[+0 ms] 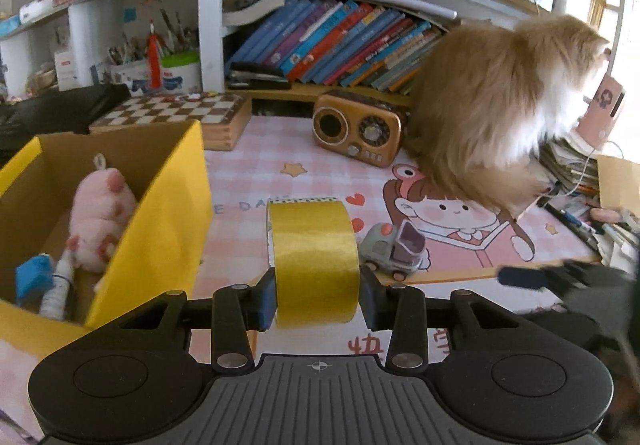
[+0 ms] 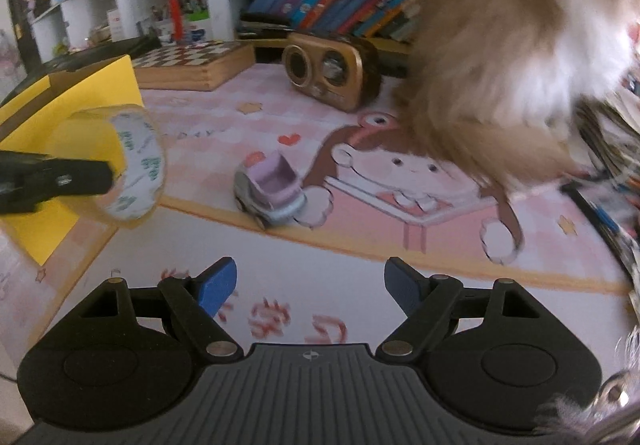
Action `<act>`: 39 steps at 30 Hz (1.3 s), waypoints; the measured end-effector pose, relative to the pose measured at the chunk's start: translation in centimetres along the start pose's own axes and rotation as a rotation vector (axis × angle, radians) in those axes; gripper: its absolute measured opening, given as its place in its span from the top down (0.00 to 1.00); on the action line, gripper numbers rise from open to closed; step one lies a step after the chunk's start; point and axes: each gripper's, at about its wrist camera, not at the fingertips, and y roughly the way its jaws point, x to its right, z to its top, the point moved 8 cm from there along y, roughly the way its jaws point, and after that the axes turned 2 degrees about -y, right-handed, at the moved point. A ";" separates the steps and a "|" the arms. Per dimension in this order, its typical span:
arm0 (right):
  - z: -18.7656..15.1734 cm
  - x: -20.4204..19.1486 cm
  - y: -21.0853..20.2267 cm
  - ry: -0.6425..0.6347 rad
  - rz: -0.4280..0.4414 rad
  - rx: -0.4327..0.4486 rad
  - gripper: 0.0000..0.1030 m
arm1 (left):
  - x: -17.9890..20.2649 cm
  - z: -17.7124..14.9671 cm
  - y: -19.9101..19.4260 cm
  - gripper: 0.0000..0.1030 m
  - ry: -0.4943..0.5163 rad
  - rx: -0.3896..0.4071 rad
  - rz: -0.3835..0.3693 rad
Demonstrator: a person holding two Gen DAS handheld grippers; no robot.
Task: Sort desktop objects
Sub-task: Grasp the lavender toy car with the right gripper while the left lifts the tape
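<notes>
Glossy yellow tape roll (image 1: 316, 257), matt cardboard box (image 1: 160, 213), fluffy plush pig (image 1: 100, 213).

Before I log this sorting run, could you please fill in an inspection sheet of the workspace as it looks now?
Surface: pink checked cartoon desk mat, mostly bare in the middle.
Job's things: yellow tape roll held off the mat; small grey-and-lilac toy truck on the mat; yellow cardboard box holding a pink plush pig, a white tube and a blue item.
Clutter: gold retro radio, wooden chessboard box, pens and paper stacks at right.
Grippers: left gripper shut on the tape roll; right gripper open, empty.
Cables: thin white cord at right.
Surroundings: fluffy ginger-and-white cat on the desk; bookshelves behind.
</notes>
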 end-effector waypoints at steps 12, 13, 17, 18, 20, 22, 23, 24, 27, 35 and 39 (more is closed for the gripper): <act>2.5 -2.2 4.9 -0.093 0.036 0.015 0.22 | -1.2 -1.2 -2.2 0.63 -0.007 -0.008 0.008; 2.7 -2.3 5.2 -0.096 0.039 0.016 0.22 | -1.2 -1.3 -2.2 0.63 -0.007 -0.008 0.005; 3.2 -2.7 6.3 -0.114 0.049 0.020 0.22 | -1.0 -1.7 -2.3 0.65 -0.015 -0.015 -0.004; 3.3 -2.8 6.5 -0.119 0.052 0.021 0.22 | -1.0 -1.7 -2.4 0.65 -0.015 -0.013 -0.003; 3.5 -3.0 7.2 -0.128 0.055 0.024 0.22 | -0.9 -1.8 -2.4 0.66 -0.017 -0.011 -0.012; 3.6 -3.2 7.7 -0.139 0.059 0.021 0.24 | -0.8 -1.8 -2.5 0.66 -0.013 -0.006 -0.015; 3.7 -3.3 8.0 -0.144 0.062 0.019 0.24 | -0.7 -1.8 -2.5 0.66 -0.009 -0.002 -0.014; 3.8 -3.3 8.2 -0.148 0.066 0.020 0.24 | -0.6 -1.8 -2.5 0.66 -0.009 -0.001 -0.015; 4.2 -3.3 8.8 -0.156 0.067 0.022 0.25 | -0.7 -1.8 -2.5 0.66 -0.010 -0.004 -0.013; 4.1 -3.2 8.8 -0.159 0.116 0.011 0.49 | -0.5 -1.6 -2.7 0.66 -0.014 0.010 -0.007; 4.1 -3.0 8.0 -0.138 0.120 0.018 0.50 | -0.2 -1.5 -2.9 0.66 -0.009 0.018 -0.015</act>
